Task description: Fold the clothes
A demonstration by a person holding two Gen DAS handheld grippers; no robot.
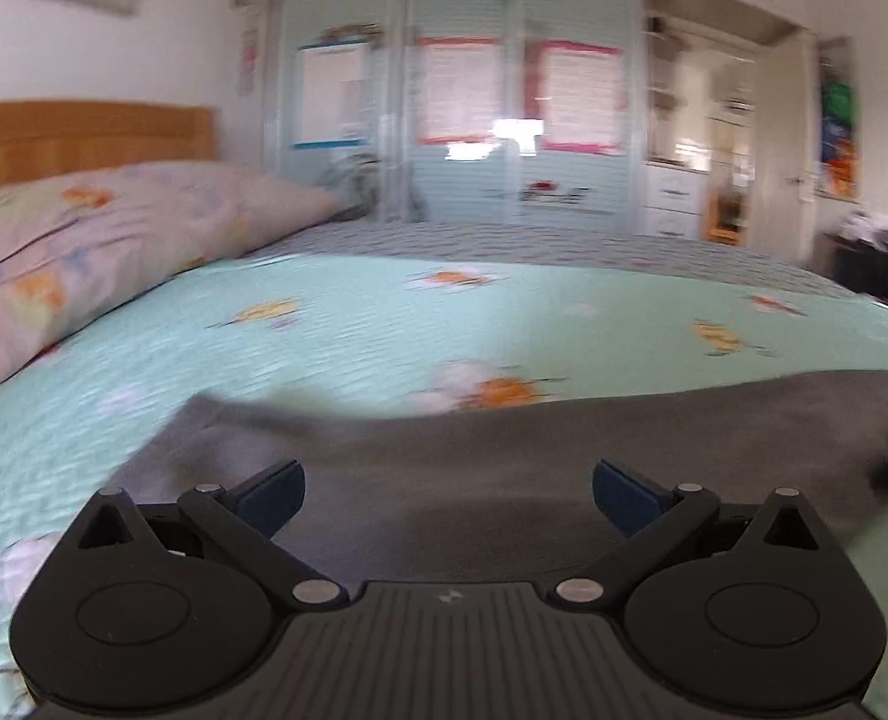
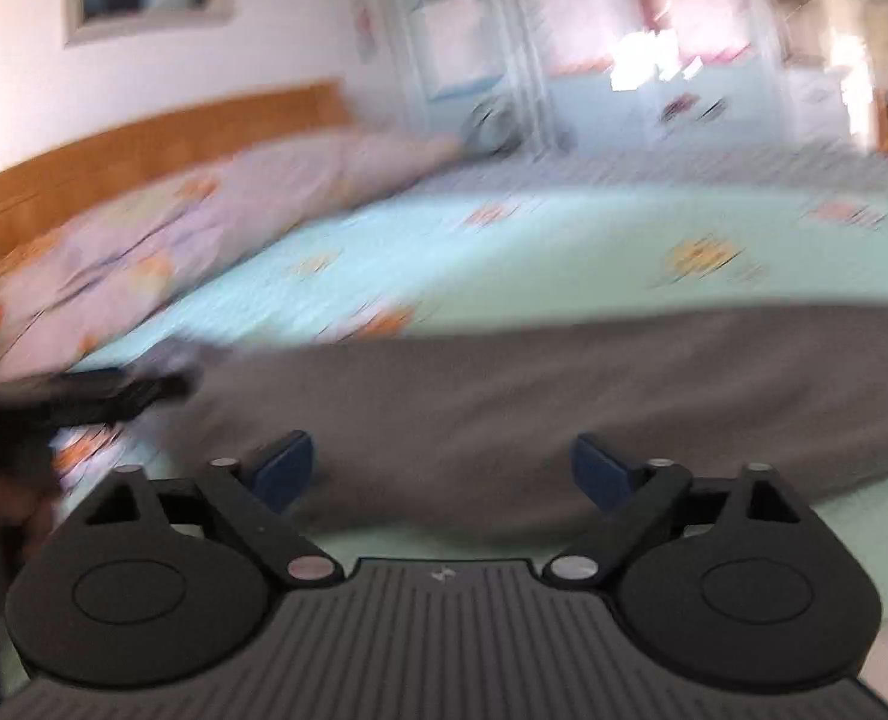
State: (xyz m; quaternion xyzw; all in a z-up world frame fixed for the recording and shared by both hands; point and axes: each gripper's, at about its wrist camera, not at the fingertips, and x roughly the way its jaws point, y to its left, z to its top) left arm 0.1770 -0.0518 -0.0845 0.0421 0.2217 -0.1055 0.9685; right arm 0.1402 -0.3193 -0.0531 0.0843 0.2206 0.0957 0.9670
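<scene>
I had the left gripper (image 1: 449,489) with jaws spread wide, nothing between them | right gripper (image 2: 442,468) likewise wide apart, holding nothing | grey garment (image 1: 564,450) lay spread flat on the mint floral bedspread (image 1: 336,324), just ahead of both grippers | lilac pillow (image 1: 114,228) sat by the wooden headboard (image 1: 84,138) | both views were blurred.

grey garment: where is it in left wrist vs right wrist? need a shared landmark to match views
Left wrist: the grey garment lies flat across the lower middle of the picture, running to the right edge, just ahead of the open left gripper.
Right wrist: it spans the centre from left to the right edge, ahead of the open right gripper.
Shared landmark: the wooden headboard at upper left, behind the pillow.
</scene>
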